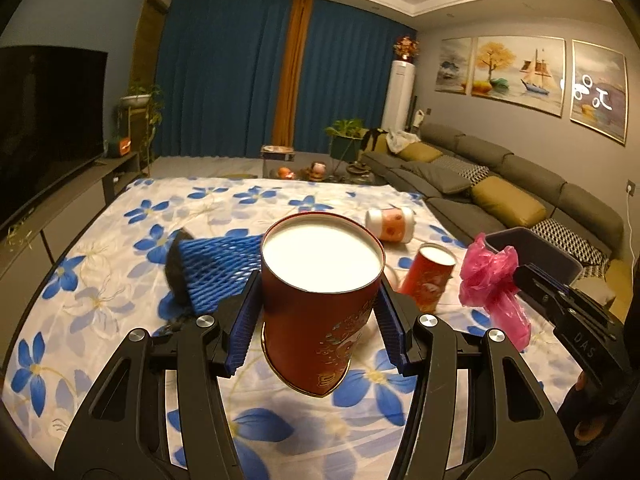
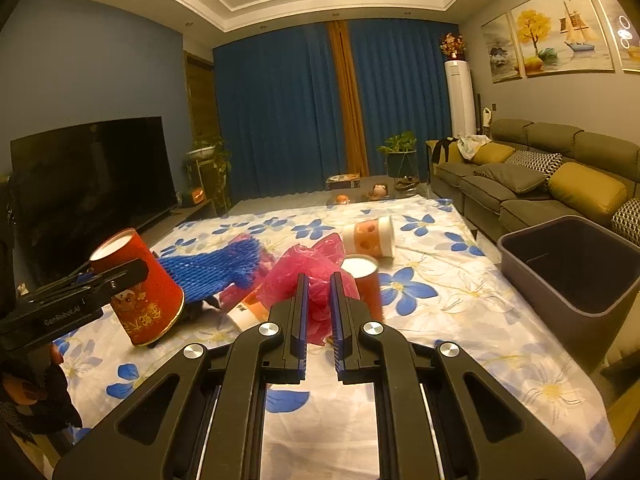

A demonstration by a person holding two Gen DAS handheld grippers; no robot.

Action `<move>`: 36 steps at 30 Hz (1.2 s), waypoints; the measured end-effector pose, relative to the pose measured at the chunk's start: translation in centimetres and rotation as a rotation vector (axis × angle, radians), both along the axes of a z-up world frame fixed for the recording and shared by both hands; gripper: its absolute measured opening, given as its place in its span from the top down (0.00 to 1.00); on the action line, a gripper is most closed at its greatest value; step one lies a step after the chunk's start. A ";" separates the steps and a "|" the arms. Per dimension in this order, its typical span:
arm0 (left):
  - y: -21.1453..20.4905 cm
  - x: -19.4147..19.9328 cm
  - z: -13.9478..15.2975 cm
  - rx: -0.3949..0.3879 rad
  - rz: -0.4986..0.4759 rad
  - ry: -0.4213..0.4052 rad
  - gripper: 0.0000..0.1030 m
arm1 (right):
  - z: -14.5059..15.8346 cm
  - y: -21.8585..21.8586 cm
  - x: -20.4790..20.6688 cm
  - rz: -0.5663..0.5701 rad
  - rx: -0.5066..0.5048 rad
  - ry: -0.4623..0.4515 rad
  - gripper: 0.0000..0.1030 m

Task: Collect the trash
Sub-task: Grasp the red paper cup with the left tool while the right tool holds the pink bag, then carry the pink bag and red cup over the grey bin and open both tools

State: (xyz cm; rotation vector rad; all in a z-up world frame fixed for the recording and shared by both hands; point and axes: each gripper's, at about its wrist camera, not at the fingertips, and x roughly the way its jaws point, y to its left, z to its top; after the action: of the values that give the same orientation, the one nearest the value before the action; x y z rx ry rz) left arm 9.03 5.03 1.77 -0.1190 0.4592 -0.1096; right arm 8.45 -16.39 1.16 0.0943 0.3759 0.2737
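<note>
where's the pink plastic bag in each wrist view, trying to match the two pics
Left wrist view: the pink plastic bag sits at the right, pinched in the right gripper that reaches in from the right edge.
Right wrist view: the bag is at centre, bunched between the right gripper's blue pads.
Shared landmark: the orange strip in the blue curtains.

Cup [image 1: 320, 304] in left claw [image 1: 316, 320] above cloth [image 1: 100, 300] — net [image 1: 216, 272] behind-left, bin [image 2: 576, 268] far right.
</note>
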 end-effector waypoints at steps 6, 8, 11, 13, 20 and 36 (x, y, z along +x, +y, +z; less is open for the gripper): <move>-3.3 1.0 0.5 0.024 -0.046 -0.004 0.48 | 0.3 -2.2 -0.3 -0.038 0.000 -0.019 0.89; -4.5 1.5 0.5 0.029 -0.065 -0.005 0.48 | 0.5 -2.9 -0.3 -0.050 0.002 -0.023 0.89; -6.3 2.2 0.4 0.035 -0.089 -0.004 0.48 | 0.6 -4.1 -0.2 -0.074 0.003 -0.031 0.89; -7.4 2.7 0.4 0.035 -0.106 -0.003 0.48 | 0.7 -4.9 -0.2 -0.088 0.003 -0.035 0.89; -10.7 4.2 0.3 0.056 -0.159 -0.004 0.48 | 0.9 -7.4 0.1 -0.142 0.009 -0.048 0.89; -18.6 7.1 1.3 0.077 -0.301 -0.035 0.48 | 1.4 -13.2 0.6 -0.302 0.009 -0.090 0.89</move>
State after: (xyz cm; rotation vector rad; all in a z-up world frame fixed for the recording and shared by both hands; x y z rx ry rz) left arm 16.08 -13.61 3.02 0.0286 0.4435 -0.3881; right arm 9.10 -29.64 2.54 0.1454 0.2668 -0.0186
